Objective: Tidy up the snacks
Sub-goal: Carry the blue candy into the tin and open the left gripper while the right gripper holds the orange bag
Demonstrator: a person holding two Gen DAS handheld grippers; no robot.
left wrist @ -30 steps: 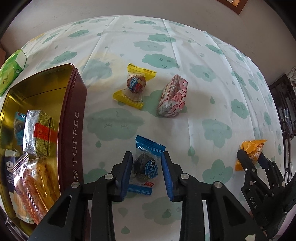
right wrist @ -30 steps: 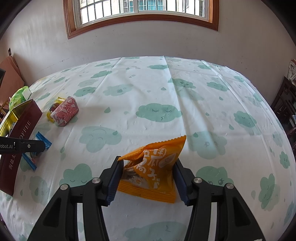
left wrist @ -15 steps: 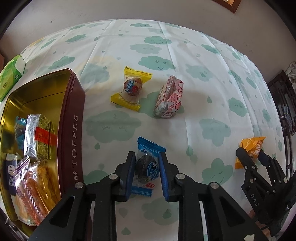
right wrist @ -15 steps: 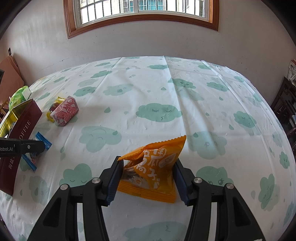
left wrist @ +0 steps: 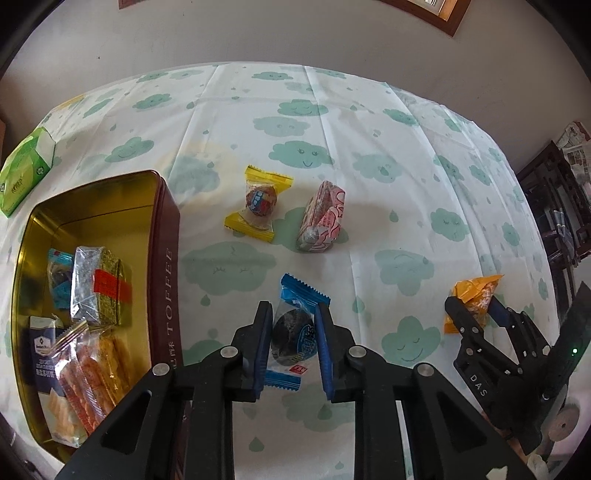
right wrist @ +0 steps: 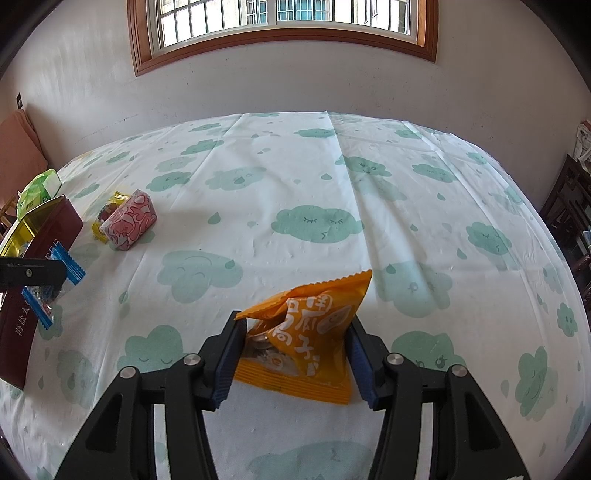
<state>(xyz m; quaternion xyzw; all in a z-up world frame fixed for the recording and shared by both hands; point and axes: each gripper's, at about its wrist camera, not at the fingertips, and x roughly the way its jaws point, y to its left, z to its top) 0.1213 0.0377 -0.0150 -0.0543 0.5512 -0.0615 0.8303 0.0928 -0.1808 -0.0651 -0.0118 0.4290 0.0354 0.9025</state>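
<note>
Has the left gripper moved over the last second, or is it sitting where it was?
Yes. The left gripper has closed on the blue-wrapped snack and lifted away from the tablecloth; the toffee tin now sits lower in its view.

A: Far wall? B: Plain white wall (right wrist: pixel 369 85), with a wood-framed window (right wrist: pixel 284 22) admitting daylight.
A: Furniture? B: A tabletop (right wrist: pixel 295 177) under a white cloth printed with green clouds; dark wooden furniture (right wrist: pixel 576 199) at right; a pinkish cushion (right wrist: pixel 16 147) at left.
</note>
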